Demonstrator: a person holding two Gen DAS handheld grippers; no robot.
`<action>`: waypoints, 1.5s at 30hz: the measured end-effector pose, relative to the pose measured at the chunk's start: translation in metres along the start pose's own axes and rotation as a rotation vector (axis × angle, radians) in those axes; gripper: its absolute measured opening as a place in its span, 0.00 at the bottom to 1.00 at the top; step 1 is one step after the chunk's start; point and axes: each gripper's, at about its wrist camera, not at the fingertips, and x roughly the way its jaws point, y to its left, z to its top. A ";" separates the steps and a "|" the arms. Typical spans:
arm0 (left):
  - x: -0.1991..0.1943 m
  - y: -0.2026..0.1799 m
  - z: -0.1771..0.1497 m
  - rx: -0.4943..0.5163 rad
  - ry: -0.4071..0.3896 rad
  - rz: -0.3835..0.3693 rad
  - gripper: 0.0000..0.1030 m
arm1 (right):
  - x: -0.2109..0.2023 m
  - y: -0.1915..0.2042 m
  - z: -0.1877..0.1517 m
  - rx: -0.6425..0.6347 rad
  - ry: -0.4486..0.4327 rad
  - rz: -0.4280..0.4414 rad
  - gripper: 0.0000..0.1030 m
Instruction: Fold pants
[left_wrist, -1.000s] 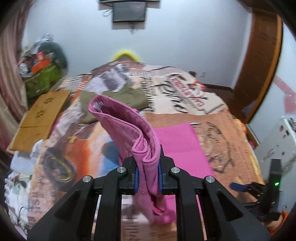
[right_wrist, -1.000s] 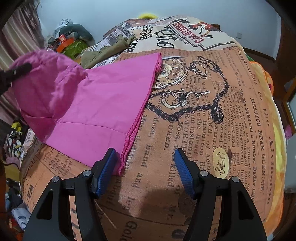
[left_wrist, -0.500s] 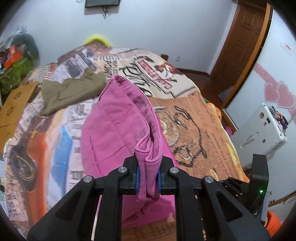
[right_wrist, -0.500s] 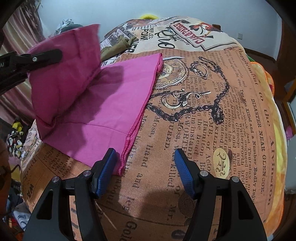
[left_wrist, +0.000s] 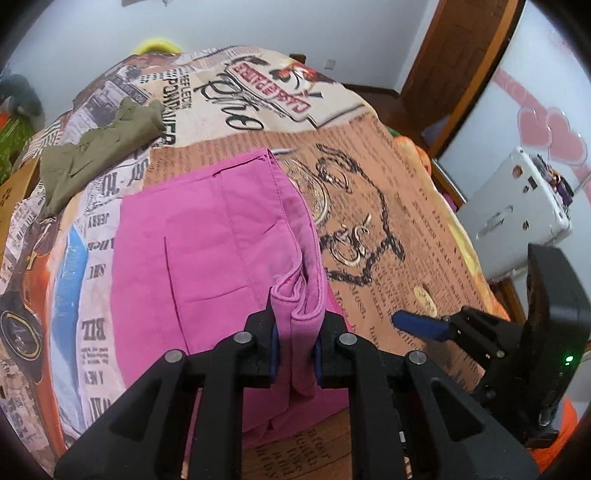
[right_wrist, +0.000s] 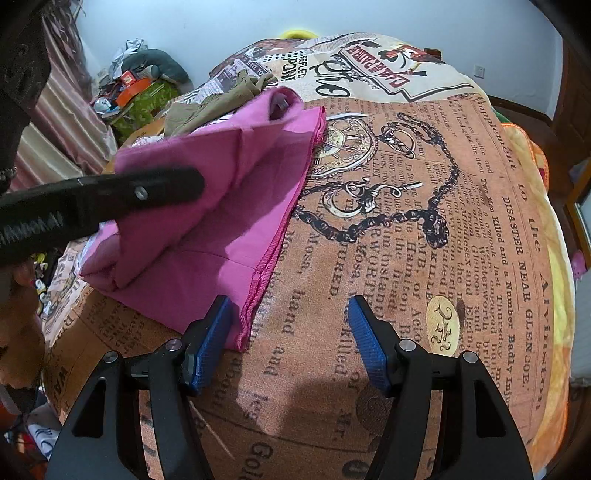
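Pink pants (left_wrist: 221, 236) lie partly folded, one bunched corner lifted above the lower layer.

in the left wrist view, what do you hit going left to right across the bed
olive garment → pink pants, pinched in the left gripper → chain print on the bedspread → right gripper → white case
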 end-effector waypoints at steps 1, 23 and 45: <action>0.002 -0.001 0.000 0.002 0.008 0.001 0.13 | 0.000 0.000 0.000 0.000 -0.001 0.000 0.60; -0.059 0.044 0.006 -0.038 -0.098 0.025 0.51 | -0.025 0.002 0.006 0.015 -0.071 -0.028 0.59; -0.009 0.146 0.049 -0.002 -0.036 0.266 0.53 | 0.009 0.025 0.029 -0.019 -0.040 0.015 0.59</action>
